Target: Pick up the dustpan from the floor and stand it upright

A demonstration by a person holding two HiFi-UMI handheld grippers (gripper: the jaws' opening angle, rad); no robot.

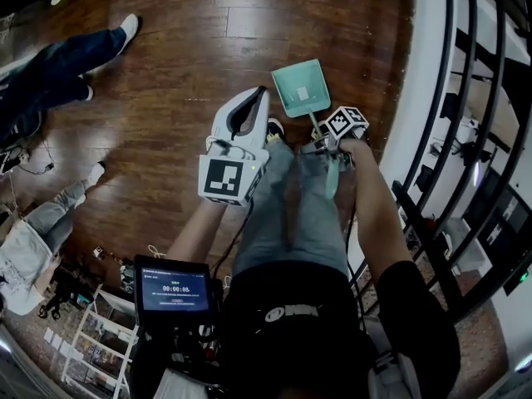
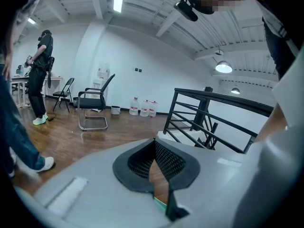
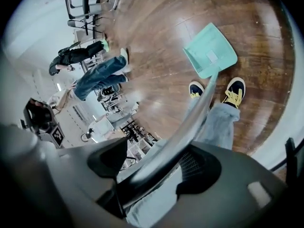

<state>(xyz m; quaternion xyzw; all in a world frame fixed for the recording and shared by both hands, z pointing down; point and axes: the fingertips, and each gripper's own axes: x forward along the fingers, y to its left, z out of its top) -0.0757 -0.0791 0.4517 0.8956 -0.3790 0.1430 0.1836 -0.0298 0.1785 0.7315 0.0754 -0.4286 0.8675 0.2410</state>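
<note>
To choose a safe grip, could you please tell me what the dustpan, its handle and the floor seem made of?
The dustpan looks like moulded plastic: even mint green, soft sheen. Its handle is probably metal tube, silvery grey with a bright streak, though painted plastic is possible. The floor is glossy dark wood or laminate: plank seams, grain, reflections.

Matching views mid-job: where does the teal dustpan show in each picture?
Head view: dustpan upper centre.
Left gripper view: only a teal sliver low between the jaws, possibly it.
Right gripper view: dustpan upper right, its handle running down between the jaws.
Shared landmark: the bystander's blue-jeans leg with a white shoe.
</note>
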